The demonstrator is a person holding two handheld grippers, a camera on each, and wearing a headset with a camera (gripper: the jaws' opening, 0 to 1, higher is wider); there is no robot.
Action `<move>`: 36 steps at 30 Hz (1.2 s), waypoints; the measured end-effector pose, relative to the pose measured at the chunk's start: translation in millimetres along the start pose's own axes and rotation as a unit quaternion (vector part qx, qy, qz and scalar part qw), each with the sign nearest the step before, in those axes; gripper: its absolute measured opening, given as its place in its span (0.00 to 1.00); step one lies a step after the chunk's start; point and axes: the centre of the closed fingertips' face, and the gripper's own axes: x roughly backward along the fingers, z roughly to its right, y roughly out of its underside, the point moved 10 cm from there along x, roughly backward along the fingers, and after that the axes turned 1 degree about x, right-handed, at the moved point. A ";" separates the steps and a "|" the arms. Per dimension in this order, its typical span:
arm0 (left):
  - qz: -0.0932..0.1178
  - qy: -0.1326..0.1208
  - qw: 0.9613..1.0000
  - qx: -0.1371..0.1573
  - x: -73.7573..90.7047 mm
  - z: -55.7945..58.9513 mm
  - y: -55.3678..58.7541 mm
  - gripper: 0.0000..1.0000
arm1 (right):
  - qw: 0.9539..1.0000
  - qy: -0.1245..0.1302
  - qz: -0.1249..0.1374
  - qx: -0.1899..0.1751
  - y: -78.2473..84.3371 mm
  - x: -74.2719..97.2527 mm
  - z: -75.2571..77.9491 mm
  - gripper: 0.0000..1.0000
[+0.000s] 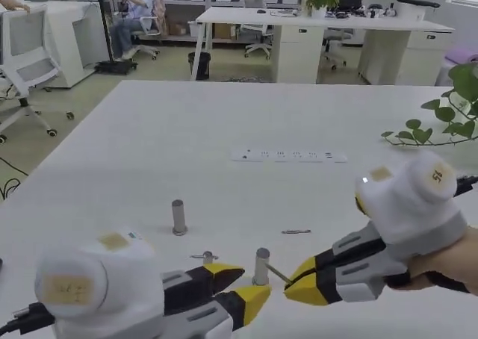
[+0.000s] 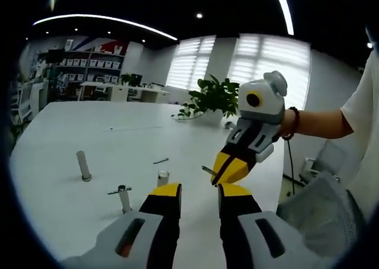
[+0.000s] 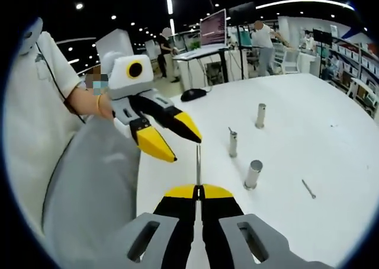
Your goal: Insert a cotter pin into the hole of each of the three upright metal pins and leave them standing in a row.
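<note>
Holding a cotter pin [image 3: 198, 162] by one end, right tongs [image 3: 199, 188] clamped tight, tip just beside the near upright pin [image 1: 261, 266]; left tongs [image 2: 200, 189] gape empty alongside. Cotter pin likely light, stiff, slippery.

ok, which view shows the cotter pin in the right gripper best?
Right gripper view: the cotter pin runs full length out of the shut jaws of the right gripper. Head view shows it as a short slanted sliver near a metal pin; left gripper view shows a small stub at the jaw tips.
</note>
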 end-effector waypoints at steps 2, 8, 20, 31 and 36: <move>-0.006 -0.012 1.000 -0.004 -2.0 -2.3 2.2 0.24 | 1.000 0.009 -0.014 0.007 -0.2 -0.4 3.7 0.03; -0.011 -0.039 0.999 -0.001 -8.2 -8.5 7.4 0.25 | 0.998 0.027 -0.055 0.030 0.1 -1.2 15.2 0.03; -0.033 -0.073 0.997 -0.004 -26.0 -20.5 15.5 0.26 | 0.986 0.045 -0.138 0.076 4.3 -11.5 34.7 0.03; -0.050 -0.099 0.994 -0.010 -41.1 -28.6 18.2 0.26 | 0.979 0.053 -0.175 0.088 9.0 -16.3 51.1 0.03; -0.060 -0.106 0.992 -0.018 -48.7 -30.4 20.4 0.26 | 0.976 0.057 -0.190 0.092 10.5 -17.2 58.7 0.03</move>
